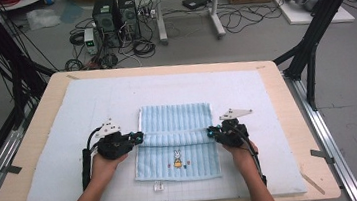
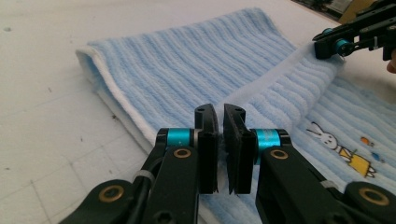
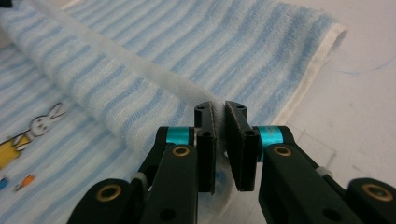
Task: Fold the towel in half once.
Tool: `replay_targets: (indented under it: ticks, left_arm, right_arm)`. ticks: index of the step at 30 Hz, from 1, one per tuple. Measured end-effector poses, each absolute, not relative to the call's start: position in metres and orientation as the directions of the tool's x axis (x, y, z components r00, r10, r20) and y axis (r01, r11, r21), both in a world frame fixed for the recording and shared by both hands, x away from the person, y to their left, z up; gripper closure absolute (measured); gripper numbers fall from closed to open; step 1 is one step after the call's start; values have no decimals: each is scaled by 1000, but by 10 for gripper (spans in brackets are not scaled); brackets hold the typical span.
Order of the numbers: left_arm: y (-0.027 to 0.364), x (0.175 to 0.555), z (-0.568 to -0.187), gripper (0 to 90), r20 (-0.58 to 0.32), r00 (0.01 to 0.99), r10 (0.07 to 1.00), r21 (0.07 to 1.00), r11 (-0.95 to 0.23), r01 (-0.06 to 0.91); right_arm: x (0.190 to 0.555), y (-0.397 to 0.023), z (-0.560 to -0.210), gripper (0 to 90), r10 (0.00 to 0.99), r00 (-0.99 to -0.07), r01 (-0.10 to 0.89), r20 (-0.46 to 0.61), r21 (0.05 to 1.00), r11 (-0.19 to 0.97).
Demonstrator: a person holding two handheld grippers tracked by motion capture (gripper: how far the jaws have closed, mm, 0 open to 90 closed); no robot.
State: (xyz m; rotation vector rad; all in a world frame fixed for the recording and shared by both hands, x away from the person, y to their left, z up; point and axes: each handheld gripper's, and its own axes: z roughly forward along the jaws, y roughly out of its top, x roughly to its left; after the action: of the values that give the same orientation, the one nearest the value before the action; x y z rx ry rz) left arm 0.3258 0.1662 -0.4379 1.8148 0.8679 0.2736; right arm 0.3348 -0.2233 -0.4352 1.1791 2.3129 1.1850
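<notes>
1. One soft light-blue striped towel [image 1: 178,143] with a small bunny picture [image 1: 177,159], lying flat on the pale blue mat [image 1: 62,158] in the middle of the wooden surface [image 1: 301,117].
2. One raised fold of cloth [image 1: 176,136] running across the towel from side to side.
3. Two black tongs, one in each hand.
4. Left tongs [image 1: 140,136] [image 2: 221,140] at the left end of the fold, nearly closed, pinching a thin bit of towel between the pads.
5. Right tongs [image 1: 211,132] [image 3: 219,140] at the right end of the fold, nearly closed too, squeezing the white towel edge [image 3: 223,135].
6. Both hands resting low, near the front of the surface.
</notes>
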Motion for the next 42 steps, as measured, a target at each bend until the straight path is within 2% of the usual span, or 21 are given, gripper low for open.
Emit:
replay_targets:
  ticks: [8, 22, 29, 37, 39, 42]
  left_arm:
    - [170, 303, -433, 838, -195, 736, 648, 895, -190, 404]
    - [178, 262, -437, 835, -172, 755, 633, 901, -209, 381]
    - [179, 245, -442, 833, -172, 763, 623, 895, -224, 385]
    - [181, 246, -445, 793, -206, 751, 628, 887, -203, 414]
    - [183, 247, -443, 729, -218, 740, 636, 889, -184, 420]
    - [186, 250, -442, 684, -228, 725, 650, 893, -157, 422]
  right_arm:
    - [302, -232, -430, 826, 748, -652, 488, 126, 824, 287]
    - [248, -232, -427, 825, 713, -694, 451, 105, 835, 316]
    - [238, -230, -430, 825, 710, -698, 451, 94, 828, 333]
    - [238, -231, -436, 820, 709, -699, 468, 95, 811, 353]
    - [238, -231, -436, 793, 702, -705, 474, 105, 805, 356]
    - [238, -234, -434, 650, 691, -708, 479, 141, 816, 324]
